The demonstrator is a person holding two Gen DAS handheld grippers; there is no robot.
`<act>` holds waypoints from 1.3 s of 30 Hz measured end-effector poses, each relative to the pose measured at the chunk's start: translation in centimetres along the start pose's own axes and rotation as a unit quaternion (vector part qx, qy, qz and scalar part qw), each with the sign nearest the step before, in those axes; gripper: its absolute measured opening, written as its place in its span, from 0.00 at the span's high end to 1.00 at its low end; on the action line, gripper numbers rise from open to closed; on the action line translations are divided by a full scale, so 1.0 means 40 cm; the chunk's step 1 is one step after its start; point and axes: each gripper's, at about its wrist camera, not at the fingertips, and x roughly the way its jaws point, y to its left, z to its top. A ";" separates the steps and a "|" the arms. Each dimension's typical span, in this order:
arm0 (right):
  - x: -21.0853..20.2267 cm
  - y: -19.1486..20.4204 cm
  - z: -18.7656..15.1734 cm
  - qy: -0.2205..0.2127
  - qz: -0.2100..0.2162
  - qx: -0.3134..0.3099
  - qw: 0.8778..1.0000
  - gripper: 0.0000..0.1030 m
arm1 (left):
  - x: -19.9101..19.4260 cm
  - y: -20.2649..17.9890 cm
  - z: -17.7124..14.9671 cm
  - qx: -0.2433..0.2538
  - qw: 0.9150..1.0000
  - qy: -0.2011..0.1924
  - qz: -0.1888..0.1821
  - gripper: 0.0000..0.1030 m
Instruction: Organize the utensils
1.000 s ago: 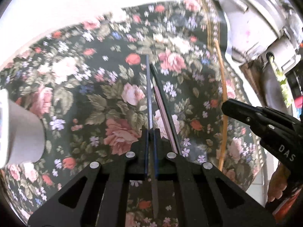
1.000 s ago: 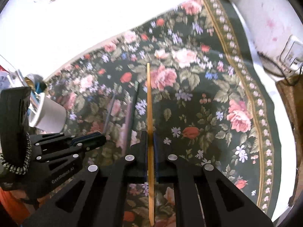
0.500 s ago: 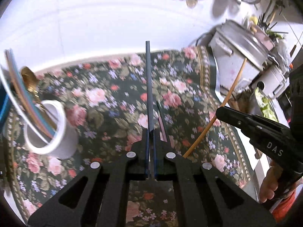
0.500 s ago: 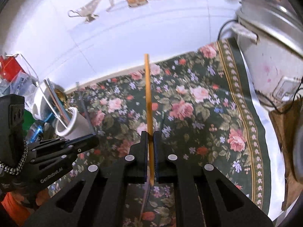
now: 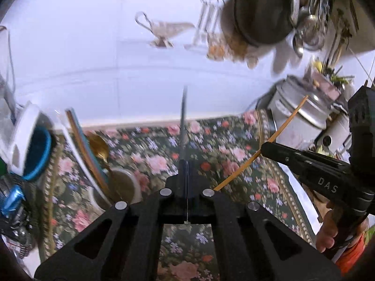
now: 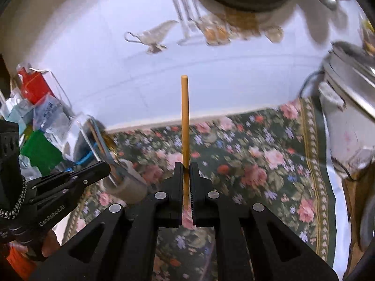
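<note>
My left gripper [image 5: 186,164] is shut on a thin dark chopstick [image 5: 184,121] that points up and away, lifted above the floral cloth [image 5: 211,154]. My right gripper [image 6: 186,165] is shut on a wooden chopstick [image 6: 184,117], also held upright above the cloth. The right gripper shows in the left wrist view [image 5: 264,146] with its wooden chopstick [image 5: 286,123]. A white utensil cup [image 5: 121,187] holding a gold spoon [image 5: 99,145] and several sticks stands at the left. It also shows in the right wrist view [image 6: 127,185], beside the left gripper [image 6: 106,167].
A metal cooker [image 5: 302,107] stands at the right edge of the cloth. A blue-rimmed white container [image 5: 30,145] and clutter sit at the far left. A white tiled wall [image 5: 117,58] lies behind, with a dark pot [image 5: 262,9] and hanging utensils [image 5: 314,21] above.
Both grippers have lifted their chopsticks off the cloth and tilted up. The view now takes in the wall and shelf. The utensil cup has come closer on the left.
</note>
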 end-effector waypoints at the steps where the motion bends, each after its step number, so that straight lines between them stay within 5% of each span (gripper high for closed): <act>1: 0.000 0.015 0.012 -0.005 0.006 -0.004 1.000 0.95 | -0.011 0.007 0.006 -0.002 1.000 -0.006 0.002 1.00; 5: 0.005 0.065 0.044 -0.017 0.019 -0.020 0.999 0.95 | -0.053 0.049 0.021 -0.010 1.000 -0.019 0.007 1.00; 12: 0.021 0.124 0.065 -0.019 0.041 -0.037 0.998 0.95 | -0.033 0.123 -0.014 -0.031 0.999 0.014 0.039 1.00; 25: 0.067 0.275 0.113 -0.018 0.094 -0.082 0.992 0.95 | -0.036 0.273 -0.124 -0.065 0.990 0.062 0.112 0.75; 39: 0.282 0.344 0.027 0.097 0.066 -0.132 0.984 0.95 | -0.016 0.277 -0.170 -0.058 0.987 0.094 0.115 0.73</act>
